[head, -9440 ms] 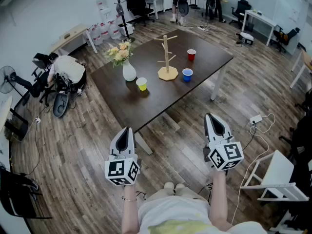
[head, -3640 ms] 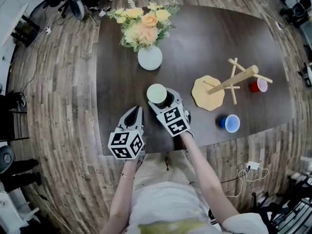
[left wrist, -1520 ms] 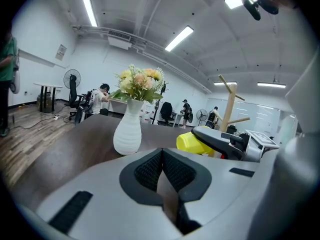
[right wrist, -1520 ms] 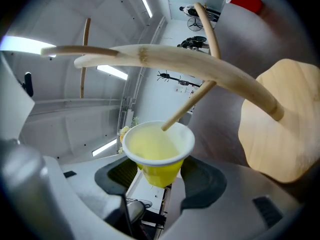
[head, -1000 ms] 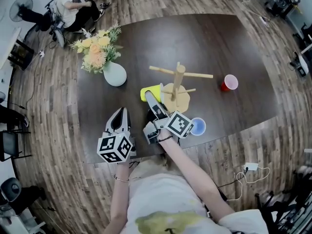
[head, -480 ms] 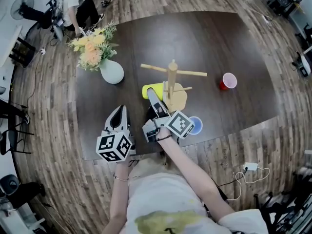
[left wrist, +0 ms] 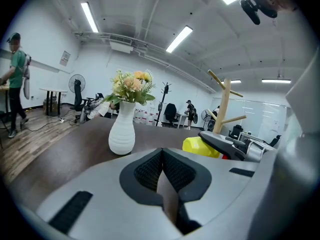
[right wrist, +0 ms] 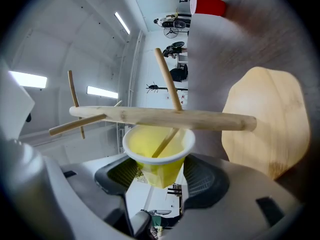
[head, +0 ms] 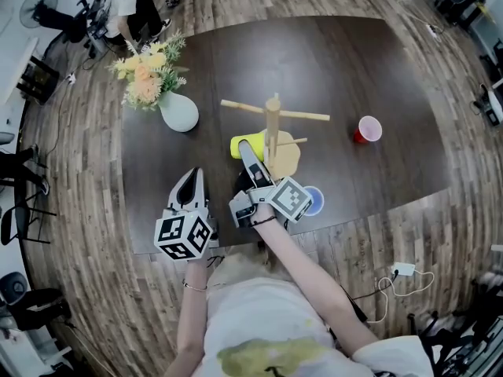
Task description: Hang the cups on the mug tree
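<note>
Yellow cup (head: 244,145) has neared mug tree (head: 273,126), peg (right wrist: 166,141) inside rim

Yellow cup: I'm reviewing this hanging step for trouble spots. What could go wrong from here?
1. The peg is only partly inside the yellow cup held by the right gripper; letting go now could drop it.
2. Nothing steadies the mug tree, so a push might tip it.
3. The blue cup sits close by that gripper; pulling back could knock it.
</note>
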`<control>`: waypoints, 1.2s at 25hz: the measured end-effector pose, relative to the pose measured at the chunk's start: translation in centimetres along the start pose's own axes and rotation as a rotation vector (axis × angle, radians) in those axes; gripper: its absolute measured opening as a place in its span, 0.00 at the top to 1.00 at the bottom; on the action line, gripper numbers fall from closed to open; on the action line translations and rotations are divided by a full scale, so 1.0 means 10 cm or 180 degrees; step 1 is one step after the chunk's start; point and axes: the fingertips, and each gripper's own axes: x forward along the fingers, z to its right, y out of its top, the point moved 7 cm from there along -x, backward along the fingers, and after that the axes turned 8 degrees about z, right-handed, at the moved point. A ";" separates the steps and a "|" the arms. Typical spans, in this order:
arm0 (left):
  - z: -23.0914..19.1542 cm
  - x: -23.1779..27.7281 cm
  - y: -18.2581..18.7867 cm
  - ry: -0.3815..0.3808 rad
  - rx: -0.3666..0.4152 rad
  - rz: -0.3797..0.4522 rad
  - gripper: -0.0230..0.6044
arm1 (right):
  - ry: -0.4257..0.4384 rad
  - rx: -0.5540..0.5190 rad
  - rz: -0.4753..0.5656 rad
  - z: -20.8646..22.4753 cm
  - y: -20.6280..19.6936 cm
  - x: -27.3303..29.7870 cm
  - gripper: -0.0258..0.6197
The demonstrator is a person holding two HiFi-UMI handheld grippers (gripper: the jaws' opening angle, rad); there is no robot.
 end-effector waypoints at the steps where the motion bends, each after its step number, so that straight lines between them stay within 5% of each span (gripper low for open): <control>1: 0.00 0.00 0.00 0.0009 -0.0001 0.0003 0.93 | 0.0003 0.0000 -0.0008 0.00 0.00 0.00 0.53; 7: 0.01 -0.04 0.01 0.0068 -0.0004 0.0028 0.93 | -0.0565 0.0417 -0.0056 0.14 -0.11 -0.13 0.50; 18: 0.03 -0.09 -0.01 0.0133 -0.0024 0.0067 0.93 | -0.0535 0.0374 -0.0371 0.18 -0.22 -0.13 0.40; 28: 0.11 -0.26 -0.05 0.0209 -0.0004 0.0116 0.93 | -0.0442 0.0289 -0.0743 0.10 -0.29 -0.24 0.41; 30: 0.11 -0.32 -0.06 0.0238 -0.0004 0.0130 0.93 | -0.0418 0.0252 -0.0795 0.08 -0.30 -0.28 0.48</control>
